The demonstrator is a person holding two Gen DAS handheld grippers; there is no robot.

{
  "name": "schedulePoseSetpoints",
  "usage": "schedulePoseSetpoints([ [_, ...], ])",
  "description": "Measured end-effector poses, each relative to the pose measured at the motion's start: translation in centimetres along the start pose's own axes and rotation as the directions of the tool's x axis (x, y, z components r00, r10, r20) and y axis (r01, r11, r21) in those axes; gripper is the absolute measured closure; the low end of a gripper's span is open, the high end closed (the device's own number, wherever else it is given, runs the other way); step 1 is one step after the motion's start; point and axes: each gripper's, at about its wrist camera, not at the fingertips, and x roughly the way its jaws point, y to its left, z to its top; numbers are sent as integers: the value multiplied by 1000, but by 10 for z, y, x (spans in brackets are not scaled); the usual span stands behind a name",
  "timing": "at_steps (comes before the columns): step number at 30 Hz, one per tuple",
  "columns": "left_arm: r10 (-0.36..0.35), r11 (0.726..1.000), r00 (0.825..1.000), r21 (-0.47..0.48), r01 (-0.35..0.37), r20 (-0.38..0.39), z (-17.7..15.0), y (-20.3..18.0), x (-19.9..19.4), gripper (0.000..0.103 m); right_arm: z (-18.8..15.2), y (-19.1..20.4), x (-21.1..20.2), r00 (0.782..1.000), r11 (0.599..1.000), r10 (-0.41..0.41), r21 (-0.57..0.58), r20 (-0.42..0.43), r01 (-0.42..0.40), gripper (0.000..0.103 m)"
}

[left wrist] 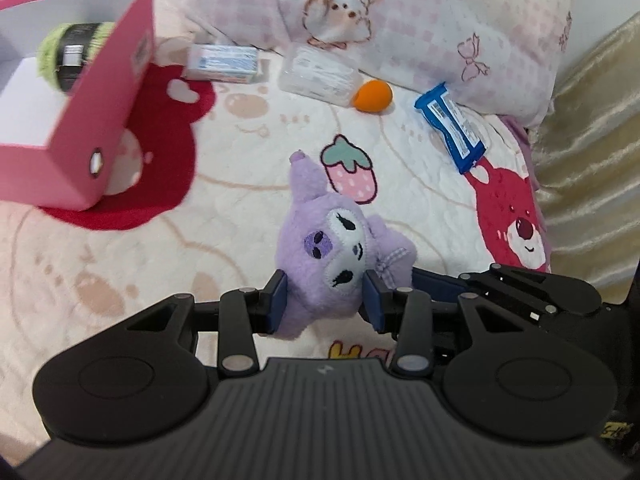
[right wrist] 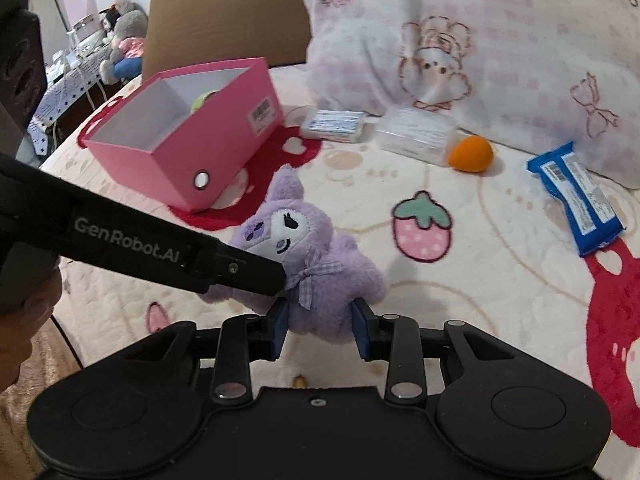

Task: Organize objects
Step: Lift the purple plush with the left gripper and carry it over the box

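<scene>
I hold the purple plush with both tools: my left gripper pinches its head, my right gripper pinches its body, fingers pressed into the fur. It hangs just off the bed, near the pink box. To do this well, I should keep both grips even, clear the box wall, then release over the open space inside.

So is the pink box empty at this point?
Not empty. The open pink box already holds a green and black item against its far end; the rest of its white floor looks bare.
</scene>
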Motion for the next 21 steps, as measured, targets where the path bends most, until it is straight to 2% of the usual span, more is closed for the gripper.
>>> schedulePoseSetpoints([
  [10, 4, 1000, 997, -28, -2, 77, -16, 25, -66, 64, 16, 46, -24, 998, 994, 63, -90, 10, -62, 65],
  [21, 31, 999, 988, -40, -25, 148, -16, 44, -123, 64, 44, 98, -48, 995, 969, 76, -239, 61, -59, 65],
])
